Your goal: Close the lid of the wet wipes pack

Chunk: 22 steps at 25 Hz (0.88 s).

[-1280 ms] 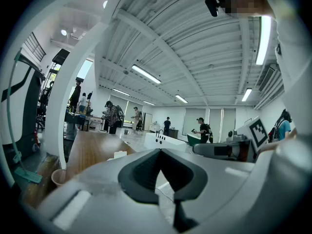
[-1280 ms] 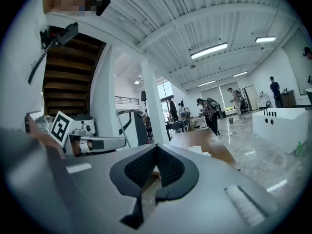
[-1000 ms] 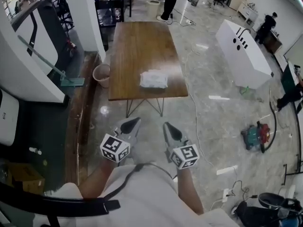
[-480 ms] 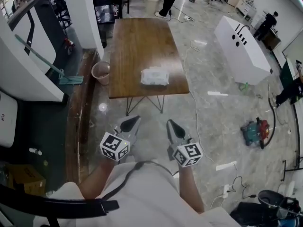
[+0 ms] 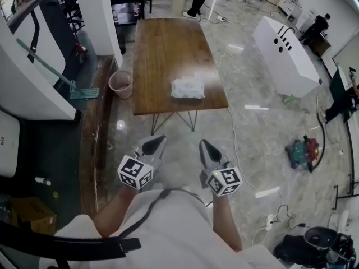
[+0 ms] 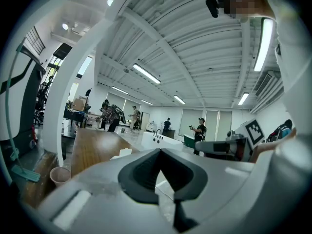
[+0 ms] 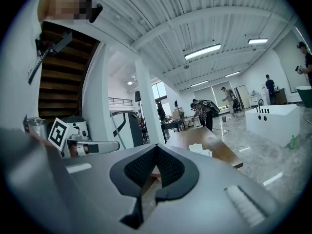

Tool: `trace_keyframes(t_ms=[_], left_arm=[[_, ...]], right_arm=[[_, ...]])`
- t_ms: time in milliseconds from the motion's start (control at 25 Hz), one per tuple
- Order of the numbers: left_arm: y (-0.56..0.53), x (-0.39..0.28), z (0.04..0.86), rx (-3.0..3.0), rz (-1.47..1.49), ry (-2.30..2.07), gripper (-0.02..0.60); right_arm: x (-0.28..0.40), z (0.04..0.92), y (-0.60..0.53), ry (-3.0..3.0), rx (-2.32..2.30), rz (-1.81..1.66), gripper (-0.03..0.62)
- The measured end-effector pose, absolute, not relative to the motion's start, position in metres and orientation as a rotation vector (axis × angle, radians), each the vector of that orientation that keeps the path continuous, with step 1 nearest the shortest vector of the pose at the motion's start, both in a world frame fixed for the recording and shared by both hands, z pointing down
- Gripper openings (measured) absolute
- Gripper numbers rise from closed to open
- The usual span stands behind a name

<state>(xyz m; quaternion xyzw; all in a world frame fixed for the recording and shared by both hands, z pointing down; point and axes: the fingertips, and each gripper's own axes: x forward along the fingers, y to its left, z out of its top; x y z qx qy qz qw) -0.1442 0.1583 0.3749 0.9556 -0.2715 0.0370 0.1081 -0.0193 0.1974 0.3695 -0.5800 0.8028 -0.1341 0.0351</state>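
The wet wipes pack [image 5: 187,88] is a white packet lying near the front edge of the brown wooden table [image 5: 168,43], well ahead of both grippers. Its lid stands raised, as the left gripper view [image 6: 122,153] and the right gripper view [image 7: 201,149] show. My left gripper [image 5: 156,141] and right gripper [image 5: 203,144] are held side by side over the floor short of the table, both pointing towards it. Each is shut with nothing between its jaws, seen close up as the left gripper [image 6: 160,151] and the right gripper [image 7: 156,146].
A pink bin [image 5: 120,83] stands on the floor at the table's left corner. A white pillar [image 5: 101,15] and a mop [image 5: 50,66] are on the left. A white cabinet [image 5: 286,55], floor cables [image 5: 233,133] and a red-green machine [image 5: 305,153] lie right. People stand far behind.
The table and pack have slid slightly right and nearer in the head view. Both grippers have moved forward a little and stayed shut.
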Motion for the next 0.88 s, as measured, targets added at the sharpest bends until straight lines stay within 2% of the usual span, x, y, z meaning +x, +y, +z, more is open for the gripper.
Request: trace_keyframes(t_ms=[520, 880], left_arm=[[0.151, -0.192, 0.389, 2.786, 0.117, -0.771, 0.003], [0.141, -0.195, 0.392, 2.780, 0.116, -0.782, 0.003]], right_arm=[[-0.057, 0.377, 0.196, 2.442, -1.848, -0.422, 0.009], [-0.057, 0.380, 0.182, 2.467, -1.833, -0.436, 0.009]])
